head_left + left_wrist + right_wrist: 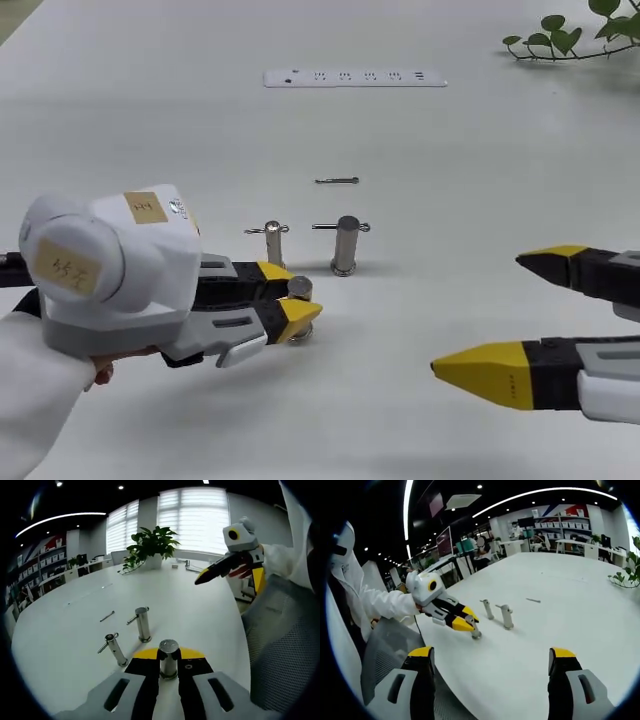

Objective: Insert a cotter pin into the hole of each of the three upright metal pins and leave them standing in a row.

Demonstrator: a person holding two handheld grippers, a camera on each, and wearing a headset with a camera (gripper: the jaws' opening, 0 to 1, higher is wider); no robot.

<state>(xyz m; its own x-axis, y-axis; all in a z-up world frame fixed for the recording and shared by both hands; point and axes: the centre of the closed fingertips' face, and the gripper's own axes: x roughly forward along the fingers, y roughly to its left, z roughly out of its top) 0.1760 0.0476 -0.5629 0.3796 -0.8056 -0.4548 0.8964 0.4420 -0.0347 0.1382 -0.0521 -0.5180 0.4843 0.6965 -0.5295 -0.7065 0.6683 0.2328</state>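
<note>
On the near right of the white tabletop (420,130), the right gripper (478,312) was held with its yellow-tipped black jaws spread wide. Its own view showed the same broad gap between them (490,665). On the near left, the left gripper (303,293), held by a person in a white sleeve, had its jaws drawn narrow around the nearest silver metal pin (300,287). That pin stood upright with its base on the tabletop, and the left gripper view showed its round top between the jaw tips (168,650).

Just beyond it stood the slimmer silver metal pin (273,243), upright, with a thin wire cotter pin (257,231) through its head and sticking out to the left. To its right, near but apart, stood the thicker silver metal pin (345,245), also upright, with another wire cotter pin (328,227) through its top.

Farther back a loose wire cotter pin (337,181) lay flat on the tabletop, well apart from the three uprights. At the far edge lay a long white power strip (355,78), and a green leafy plant sprig (575,35) trailed in at the far right.
</note>
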